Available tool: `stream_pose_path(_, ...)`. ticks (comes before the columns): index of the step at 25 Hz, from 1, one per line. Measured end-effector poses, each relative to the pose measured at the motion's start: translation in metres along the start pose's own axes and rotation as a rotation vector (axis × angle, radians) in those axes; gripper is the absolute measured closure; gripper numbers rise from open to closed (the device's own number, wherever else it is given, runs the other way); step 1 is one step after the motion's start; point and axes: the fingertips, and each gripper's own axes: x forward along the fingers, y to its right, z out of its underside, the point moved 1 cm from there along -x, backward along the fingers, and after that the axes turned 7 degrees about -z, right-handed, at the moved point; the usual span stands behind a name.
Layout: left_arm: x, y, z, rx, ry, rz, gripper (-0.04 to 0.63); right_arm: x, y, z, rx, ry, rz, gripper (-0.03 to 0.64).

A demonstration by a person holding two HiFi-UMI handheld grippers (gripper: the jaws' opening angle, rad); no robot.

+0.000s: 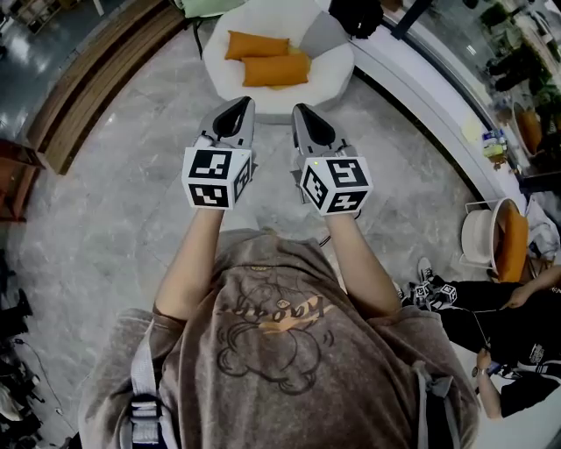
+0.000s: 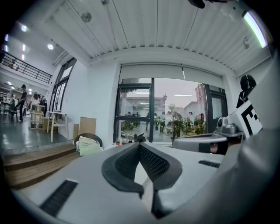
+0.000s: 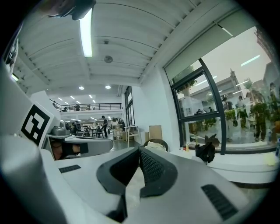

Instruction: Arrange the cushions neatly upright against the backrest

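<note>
Two orange cushions [image 1: 256, 44] [image 1: 276, 69] lie flat on the seat of a round white armchair [image 1: 219, 74] at the top of the head view. A grey cushion [image 1: 323, 35] leans at the armchair's back right. My left gripper [image 1: 238, 105] and right gripper [image 1: 305, 110] are held side by side in front of my chest, pointing at the armchair and well short of it. Both are shut with nothing between the pads. The left gripper view shows its jaws [image 2: 140, 143] meeting at the tip. In the right gripper view the jaws [image 3: 140, 148] meet the same way. Both gripper views tilt up at ceiling and windows, with no cushions in them.
A wooden step [image 1: 96, 79] runs along the left. A white ledge [image 1: 421, 70] curves down the right, with a black bag [image 1: 355, 16] on it. A second white chair [image 1: 478, 235] with an orange cushion stands at the right, beside a seated person [image 1: 508, 333]. Grey marble floor lies between me and the armchair.
</note>
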Motion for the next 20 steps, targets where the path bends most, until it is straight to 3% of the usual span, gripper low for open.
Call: stream_pose_path(20, 0.088, -0.025, 0.010, -0.016, -0.030, 0.025, 0.591, 0.062, 0.060, 0.013, 0.005, -0.036, 0.021, 0.598)
